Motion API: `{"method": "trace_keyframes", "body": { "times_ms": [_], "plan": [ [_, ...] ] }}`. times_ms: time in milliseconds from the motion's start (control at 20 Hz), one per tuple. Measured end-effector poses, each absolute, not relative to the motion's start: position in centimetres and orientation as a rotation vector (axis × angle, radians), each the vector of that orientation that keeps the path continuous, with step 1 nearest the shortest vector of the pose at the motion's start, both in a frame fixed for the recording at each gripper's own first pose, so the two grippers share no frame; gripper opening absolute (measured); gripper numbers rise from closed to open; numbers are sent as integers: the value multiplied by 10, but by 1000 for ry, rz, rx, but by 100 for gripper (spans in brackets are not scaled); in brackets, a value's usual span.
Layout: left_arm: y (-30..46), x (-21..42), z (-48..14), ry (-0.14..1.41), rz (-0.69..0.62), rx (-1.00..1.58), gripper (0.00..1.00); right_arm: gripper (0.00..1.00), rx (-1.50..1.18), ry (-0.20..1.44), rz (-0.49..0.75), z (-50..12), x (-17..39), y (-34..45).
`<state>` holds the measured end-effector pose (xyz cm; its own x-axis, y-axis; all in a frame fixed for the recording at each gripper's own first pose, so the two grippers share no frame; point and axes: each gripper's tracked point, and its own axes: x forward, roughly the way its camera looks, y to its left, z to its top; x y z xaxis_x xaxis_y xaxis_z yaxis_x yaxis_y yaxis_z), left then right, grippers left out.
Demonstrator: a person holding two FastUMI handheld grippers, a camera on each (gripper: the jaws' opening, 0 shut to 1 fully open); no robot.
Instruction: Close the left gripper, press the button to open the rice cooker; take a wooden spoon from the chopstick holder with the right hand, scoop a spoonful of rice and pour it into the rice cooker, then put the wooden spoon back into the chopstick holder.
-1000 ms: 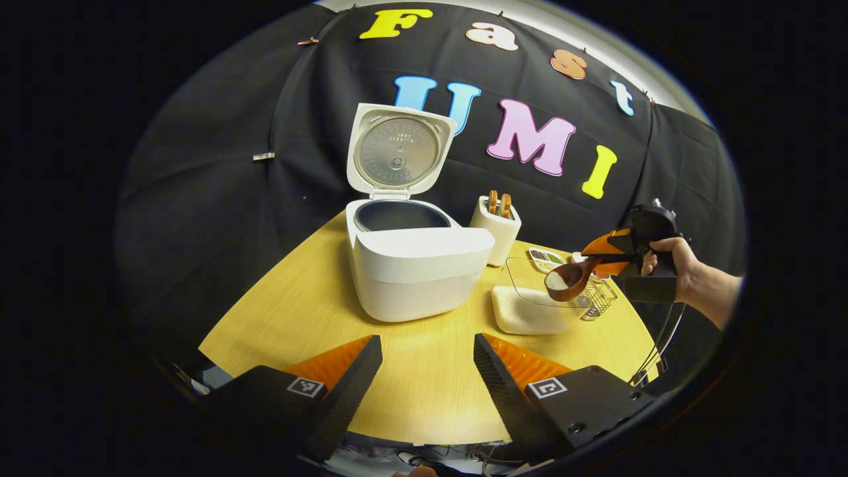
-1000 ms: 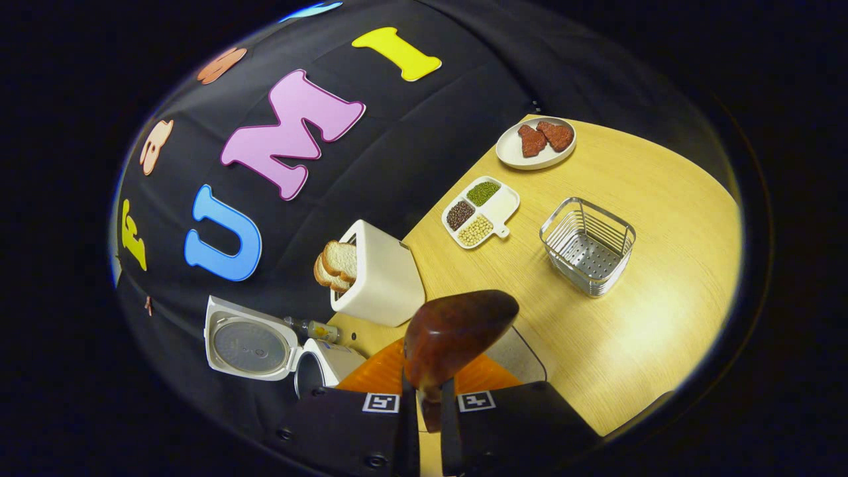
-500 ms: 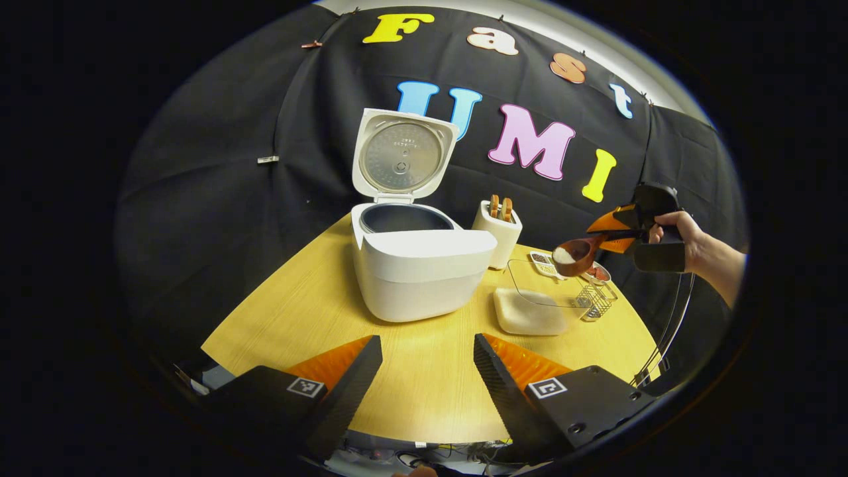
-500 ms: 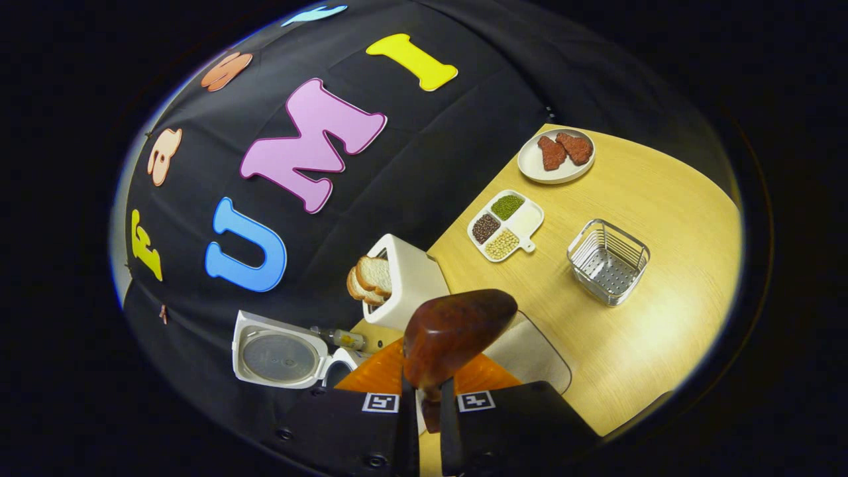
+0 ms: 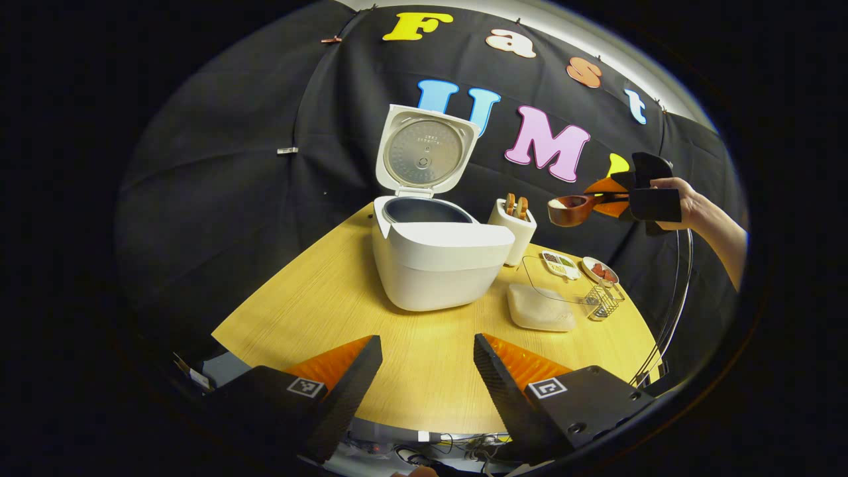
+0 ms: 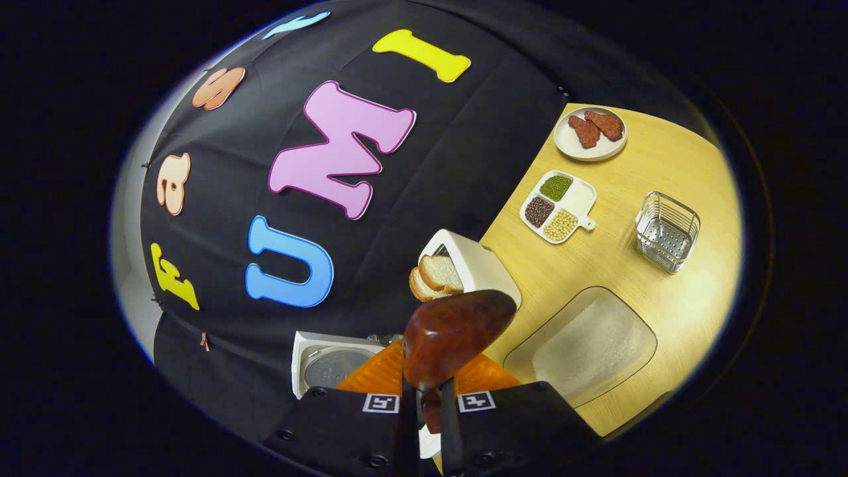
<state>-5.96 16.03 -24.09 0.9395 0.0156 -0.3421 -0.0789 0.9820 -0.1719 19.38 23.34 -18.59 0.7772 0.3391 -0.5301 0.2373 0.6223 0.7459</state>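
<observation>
Right gripper (image 5: 606, 199) fingers clamping wooden spoon (image 5: 571, 209), rice-loaded, hanging right of open rice cooker (image 5: 440, 262) | left gripper (image 5: 427, 371) fingers gaping, empty | risk: tilting spills rice onto table (image 5: 318, 311)

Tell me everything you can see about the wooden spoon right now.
The wooden spoon is dark reddish-brown, glossy wood with a deep rounded bowl. It is held roughly level in the air, above the table and to the right of the open rice cooker, with white rice in its bowl. The right gripper is shut on its handle.
</observation>
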Motion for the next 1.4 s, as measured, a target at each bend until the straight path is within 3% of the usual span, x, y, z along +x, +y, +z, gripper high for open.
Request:
{"method": "trace_keyframes", "body": {
  "times_ms": [400, 850, 1400],
  "plan": [
    [181, -61, -244, 334, 89, -202, 96, 17, 938, 739, 175, -178, 209, 335],
    [201, -83, -286, 422, 165, -308, 98, 17, 724, 726, 301, -208, 219, 428],
    [203, -69, -249, 371, 171, -315, 96, 17, 234, 501, 481, -228, 232, 487]
  ]
}}
